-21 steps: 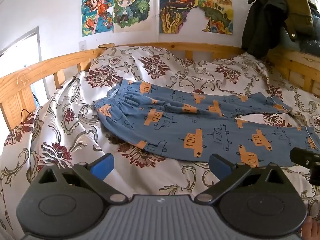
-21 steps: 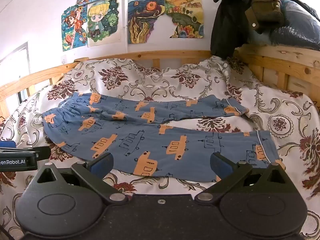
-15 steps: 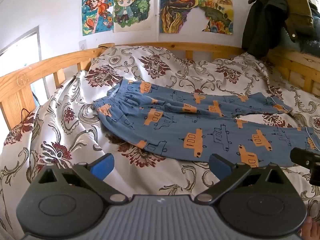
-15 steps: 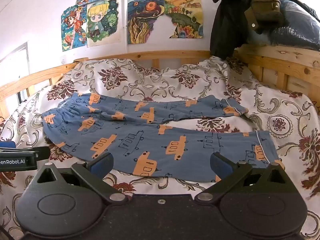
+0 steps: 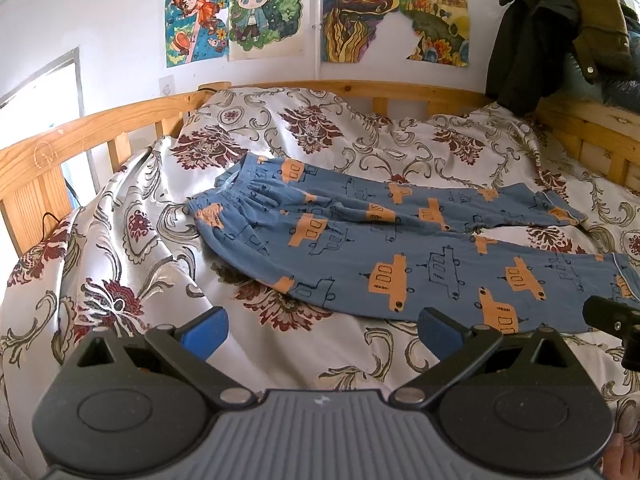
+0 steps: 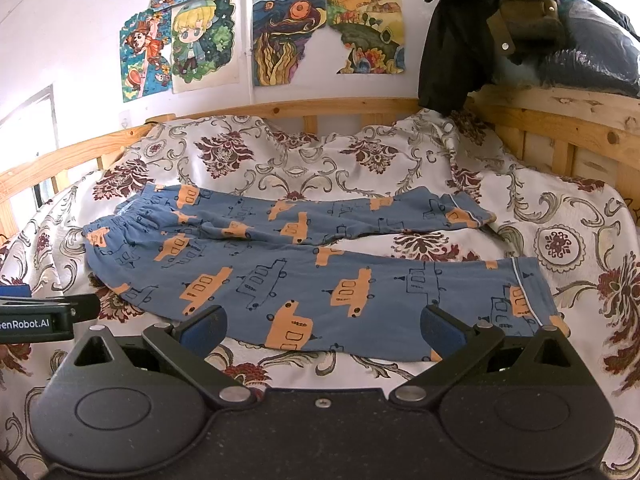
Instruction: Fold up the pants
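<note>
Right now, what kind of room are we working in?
Most likely a child's bedroom: the blue truck-print pants lie on a floral quilt inside a pale wooden bed frame, with colourful cartoon drawings taped to the white wall.

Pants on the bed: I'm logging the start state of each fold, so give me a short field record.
item: blue pants with orange vehicle print
lay: flat, unfolded, legs spread apart
waistband: toward the left
cuffs: toward the right
surface: floral bedspread in a wooden bed frame
left gripper: open, short of the pants, holding nothing
right gripper: open, over the near leg's edge, holding nothing
</note>
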